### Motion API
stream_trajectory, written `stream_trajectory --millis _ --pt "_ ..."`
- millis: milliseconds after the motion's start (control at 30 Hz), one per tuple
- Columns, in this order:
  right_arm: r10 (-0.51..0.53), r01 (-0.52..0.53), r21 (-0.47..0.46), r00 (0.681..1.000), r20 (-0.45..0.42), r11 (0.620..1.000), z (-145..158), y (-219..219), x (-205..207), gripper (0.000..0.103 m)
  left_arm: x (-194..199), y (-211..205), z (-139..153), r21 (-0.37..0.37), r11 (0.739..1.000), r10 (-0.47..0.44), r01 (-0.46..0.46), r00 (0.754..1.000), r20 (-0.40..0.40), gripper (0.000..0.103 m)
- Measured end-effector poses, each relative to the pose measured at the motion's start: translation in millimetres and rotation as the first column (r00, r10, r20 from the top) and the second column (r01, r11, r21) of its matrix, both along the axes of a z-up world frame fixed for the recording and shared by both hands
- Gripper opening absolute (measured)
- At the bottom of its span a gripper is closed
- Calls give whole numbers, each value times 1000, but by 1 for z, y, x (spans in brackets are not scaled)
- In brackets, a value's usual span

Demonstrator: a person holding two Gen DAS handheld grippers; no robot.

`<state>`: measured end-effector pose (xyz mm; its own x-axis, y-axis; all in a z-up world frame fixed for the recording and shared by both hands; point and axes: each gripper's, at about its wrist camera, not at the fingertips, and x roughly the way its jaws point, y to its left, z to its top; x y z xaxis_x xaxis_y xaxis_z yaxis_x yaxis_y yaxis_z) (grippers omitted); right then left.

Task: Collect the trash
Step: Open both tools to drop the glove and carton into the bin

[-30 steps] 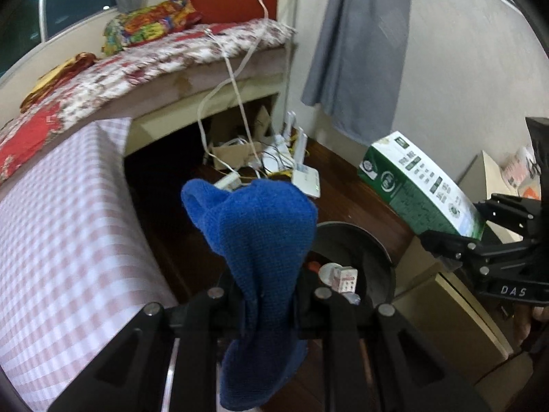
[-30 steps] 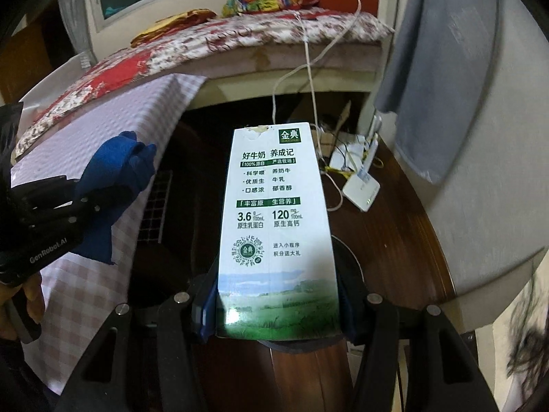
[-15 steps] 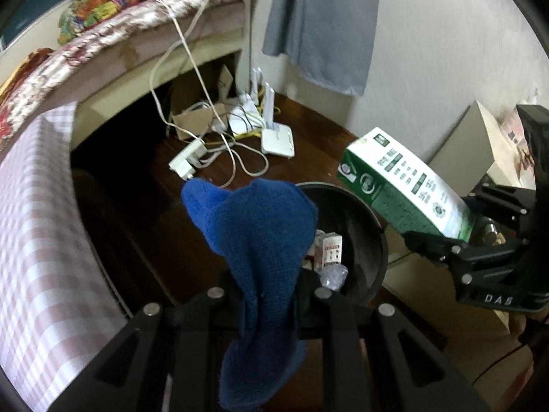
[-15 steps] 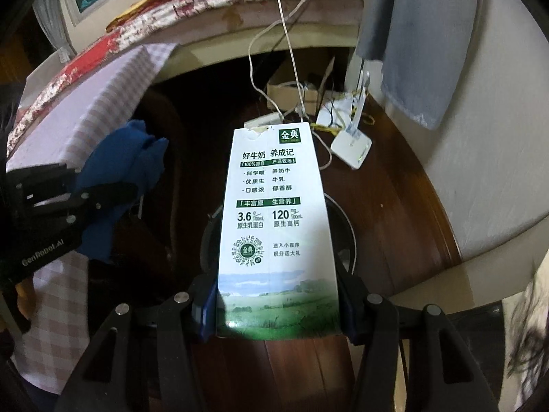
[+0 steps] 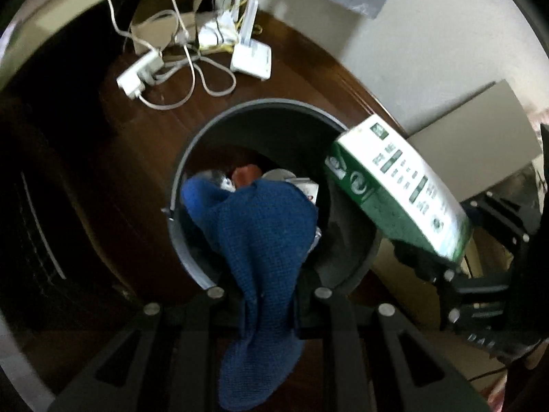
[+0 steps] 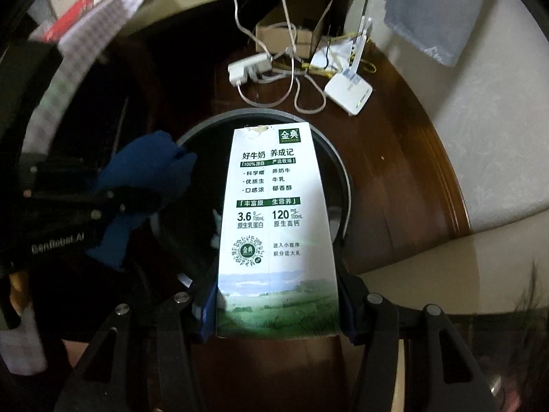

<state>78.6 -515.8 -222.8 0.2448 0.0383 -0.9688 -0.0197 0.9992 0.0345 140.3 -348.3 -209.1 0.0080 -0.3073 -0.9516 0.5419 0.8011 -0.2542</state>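
Note:
My left gripper (image 5: 269,295) is shut on a blue knitted cloth (image 5: 264,237) and holds it over the near rim of a round dark trash bin (image 5: 192,158). Wrappers and other trash lie inside the bin. My right gripper (image 6: 278,312) is shut on a white and green milk carton (image 6: 274,213), its top end over the same bin (image 6: 343,185). The carton also shows in the left wrist view (image 5: 398,189), tilted over the bin's right rim. The blue cloth shows at the left of the right wrist view (image 6: 147,171).
On the dark wood floor beyond the bin lie a white power strip (image 5: 139,73), tangled cables, a white router (image 5: 252,58) and a cardboard box (image 6: 288,34). A grey cloth (image 6: 429,7) hangs on the wall. A beige box (image 5: 480,144) stands right of the bin.
Both grippers have moved forward and tilted down over the bin. The cloth and the carton now hang above its opening, and the bed has left the view.

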Motion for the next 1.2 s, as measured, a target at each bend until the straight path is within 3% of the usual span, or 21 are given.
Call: stream_trajectory --millis 67,133,167,200,267,467,633,800,1200 --pt "40 -40 -6 998 -39 999 -13 5 7 59 4 -2 -9 5 1000 22 -22 999 -24 29" --pt "76 -80 -51 994 -83 995 -28 11 14 60 8 0 -18 55 996 69 -68 997 -28 73" --pt "92 -100 -100 993 -74 990 -31 13 14 71 9 2 -17 63 994 87 -86 996 -15 75" --pt "93 -101 -113 993 -69 989 -31 13 14 77 8 5 -16 85 991 102 -101 995 -4 75" --pt "69 -74 -92 996 -59 993 -24 6 12 77 7 8 -11 92 989 115 -115 993 -1 78" --pt "-38 38 -47 999 13 998 11 -8 -5 77 -11 22 27 112 986 105 -123 983 154 84" --pt "-119 119 -22 992 36 993 32 -3 -14 82 -23 33 45 97 986 113 -137 970 217 87" --pt "-178 178 11 980 86 984 68 5 -21 103 -35 46 77 51 988 122 -143 949 290 90" --pt "-182 180 31 964 194 983 132 63 -46 103 -66 88 145 -28 991 130 -131 889 439 92"
